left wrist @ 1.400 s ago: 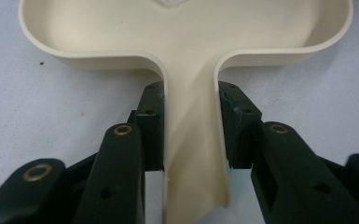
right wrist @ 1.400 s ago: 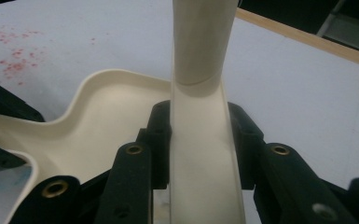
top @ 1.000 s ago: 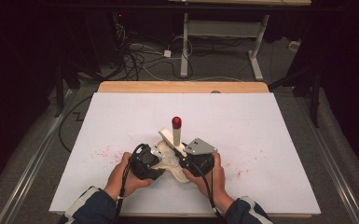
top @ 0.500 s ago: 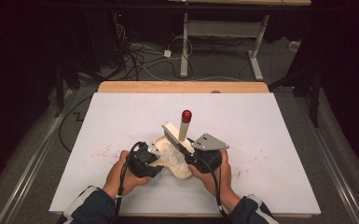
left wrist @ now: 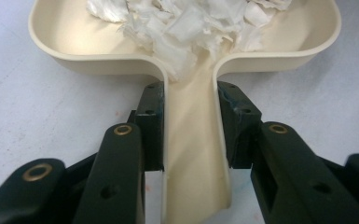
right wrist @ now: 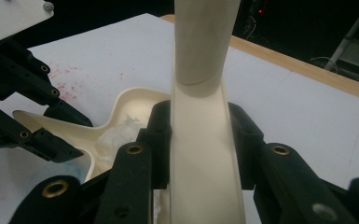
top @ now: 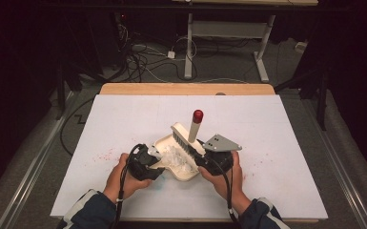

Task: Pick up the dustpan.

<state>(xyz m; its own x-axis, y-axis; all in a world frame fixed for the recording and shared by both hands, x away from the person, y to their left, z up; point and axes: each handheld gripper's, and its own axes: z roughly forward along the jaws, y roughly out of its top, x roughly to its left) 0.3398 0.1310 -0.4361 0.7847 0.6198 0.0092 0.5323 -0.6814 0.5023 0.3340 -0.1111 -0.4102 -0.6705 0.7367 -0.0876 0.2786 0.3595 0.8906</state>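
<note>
Left jaws pinch smooth cream dustpan (left wrist: 193, 154) handle; right jaws pinch bristled brush (right wrist: 205, 140) handle

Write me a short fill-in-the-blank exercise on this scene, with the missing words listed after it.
1. The left gripper is shut on the handle of the cream ____.
2. The white paper scraps lie ____ the dustpan.
3. The brush held by the right gripper has a ____ cap at the end of its handle.

Missing words: dustpan; inside; red
</note>
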